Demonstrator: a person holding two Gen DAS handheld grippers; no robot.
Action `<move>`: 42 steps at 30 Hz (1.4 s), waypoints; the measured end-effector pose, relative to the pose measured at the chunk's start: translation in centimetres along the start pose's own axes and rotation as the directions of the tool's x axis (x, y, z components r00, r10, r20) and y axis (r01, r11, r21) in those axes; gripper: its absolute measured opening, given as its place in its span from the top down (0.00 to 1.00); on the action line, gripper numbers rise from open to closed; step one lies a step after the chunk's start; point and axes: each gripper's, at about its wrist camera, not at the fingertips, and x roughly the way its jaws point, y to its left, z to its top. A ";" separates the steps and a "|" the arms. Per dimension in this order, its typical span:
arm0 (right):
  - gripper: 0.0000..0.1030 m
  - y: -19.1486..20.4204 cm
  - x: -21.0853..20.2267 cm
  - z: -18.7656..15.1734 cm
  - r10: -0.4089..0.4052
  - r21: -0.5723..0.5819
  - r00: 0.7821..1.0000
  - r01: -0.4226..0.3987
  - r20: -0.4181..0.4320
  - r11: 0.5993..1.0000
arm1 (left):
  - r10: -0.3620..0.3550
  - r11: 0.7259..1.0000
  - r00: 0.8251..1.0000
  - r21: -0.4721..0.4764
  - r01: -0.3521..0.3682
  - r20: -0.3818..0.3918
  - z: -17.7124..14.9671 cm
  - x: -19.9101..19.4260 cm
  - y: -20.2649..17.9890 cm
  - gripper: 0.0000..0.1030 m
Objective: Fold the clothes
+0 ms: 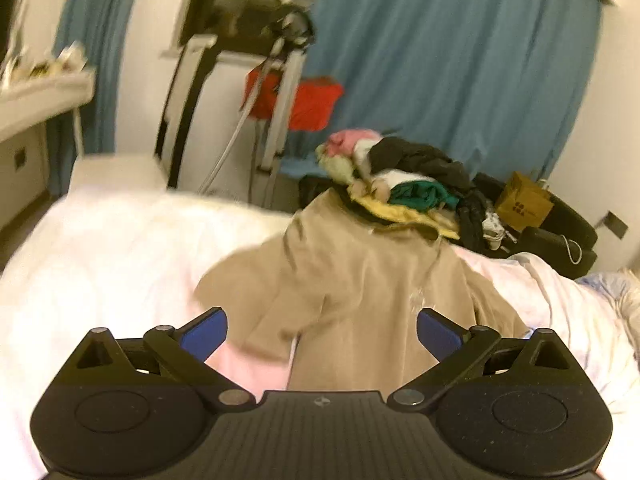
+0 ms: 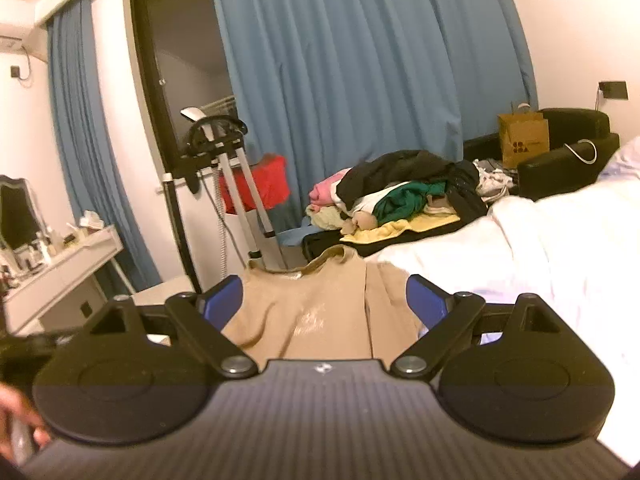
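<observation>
A beige T-shirt [image 1: 360, 280] lies spread on the white bed [image 1: 120, 248], its collar toward the far edge and one sleeve out to the left. My left gripper [image 1: 322, 332] is open above the shirt's near part, its blue pads wide apart and empty. In the right wrist view the same shirt [image 2: 316, 304] lies with its collar away from me, the right part folded over along a straight crease. My right gripper [image 2: 324, 304] is open over it, holding nothing.
A pile of mixed clothes [image 1: 404, 176] sits beyond the bed's far edge, also in the right wrist view [image 2: 400, 196]. A garment steamer stand [image 2: 236, 184], blue curtains [image 2: 360, 60], a brown paper bag [image 2: 524, 138], a black sofa [image 2: 568, 152] and a white dressing table [image 2: 60, 264] surround the bed.
</observation>
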 end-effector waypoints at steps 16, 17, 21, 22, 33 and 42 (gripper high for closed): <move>0.13 -1.3 2.5 -6.7 0.038 0.003 0.997 -0.038 -0.070 0.999 | -0.022 0.888 0.999 -0.459 -0.002 -0.047 -1.7 7.8 10.6 0.15; 0.13 -1.5 3.0 -7.0 0.041 0.008 0.996 -0.041 -0.077 0.999 | -0.012 0.886 0.999 -0.464 -0.010 -0.043 -1.6 8.7 11.2 0.16; 0.13 -1.7 5.3 -8.1 0.020 -0.020 0.994 -0.022 -0.104 1.000 | -0.001 0.886 1.000 -0.464 -0.006 -0.015 -1.4 11.5 13.2 0.27; 0.13 -1.8 5.9 -8.3 0.014 -0.020 0.993 -0.016 -0.114 1.000 | -0.006 0.879 1.000 -0.476 0.002 -0.008 -1.3 12.1 13.7 0.29; 0.13 -2.8 10.1 -9.4 -0.037 -0.038 0.985 0.031 -0.166 0.999 | 0.072 0.964 0.995 -0.250 -0.086 -0.065 5.9 16.5 12.9 0.97; 0.13 -3.2 12.1 -9.8 -0.088 -0.089 0.986 0.076 -0.144 0.993 | 0.382 0.921 0.922 -0.108 -0.373 0.070 18.7 19.0 12.1 0.97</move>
